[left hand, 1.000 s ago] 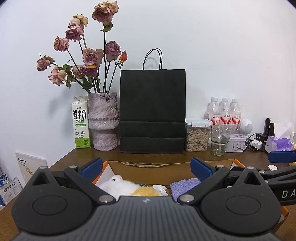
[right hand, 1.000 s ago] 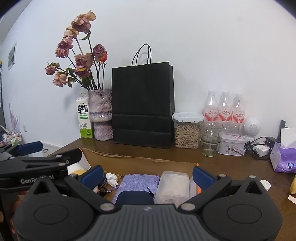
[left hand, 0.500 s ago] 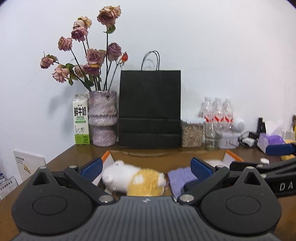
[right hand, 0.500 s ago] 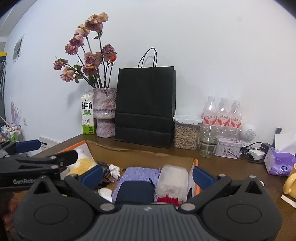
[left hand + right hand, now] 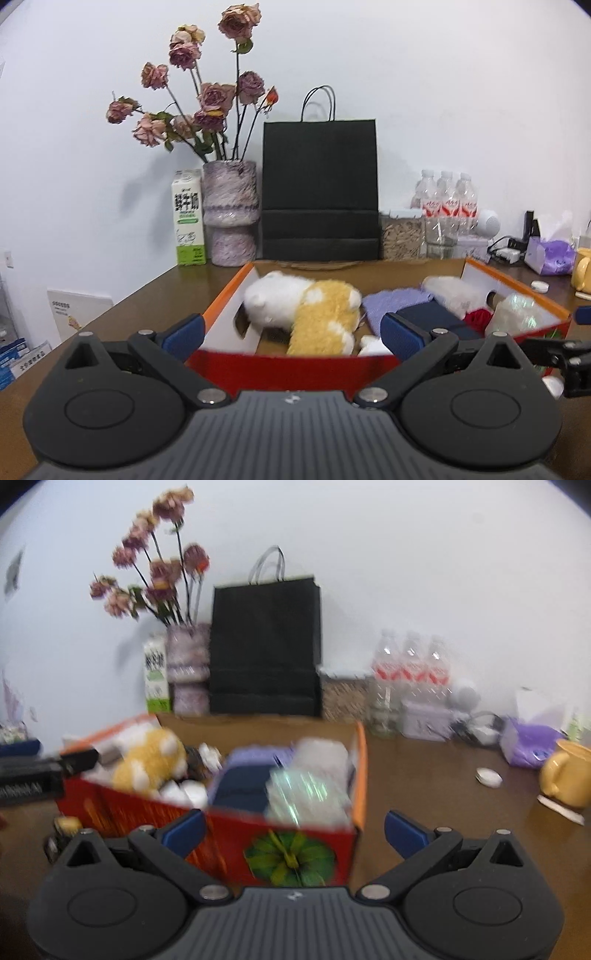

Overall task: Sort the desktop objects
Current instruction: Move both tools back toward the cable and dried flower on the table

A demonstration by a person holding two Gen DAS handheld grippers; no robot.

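From the left wrist, our left gripper [image 5: 291,328], jaws wide and empty, has drawn back, so the red box [image 5: 291,369] with the plush toy [image 5: 314,314] now shows its near wall

From the right wrist, our right gripper [image 5: 293,829], wide and empty, has retreated too; sorting seems finished

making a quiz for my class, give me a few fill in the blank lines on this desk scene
The plush toy lies inside the ____ box.
The milk carton stands left of the ____ holding dried roses.
Behind the box stands a ____ paper bag.
Both the left gripper and right gripper are ____.

Missing words: red; vase; black; open
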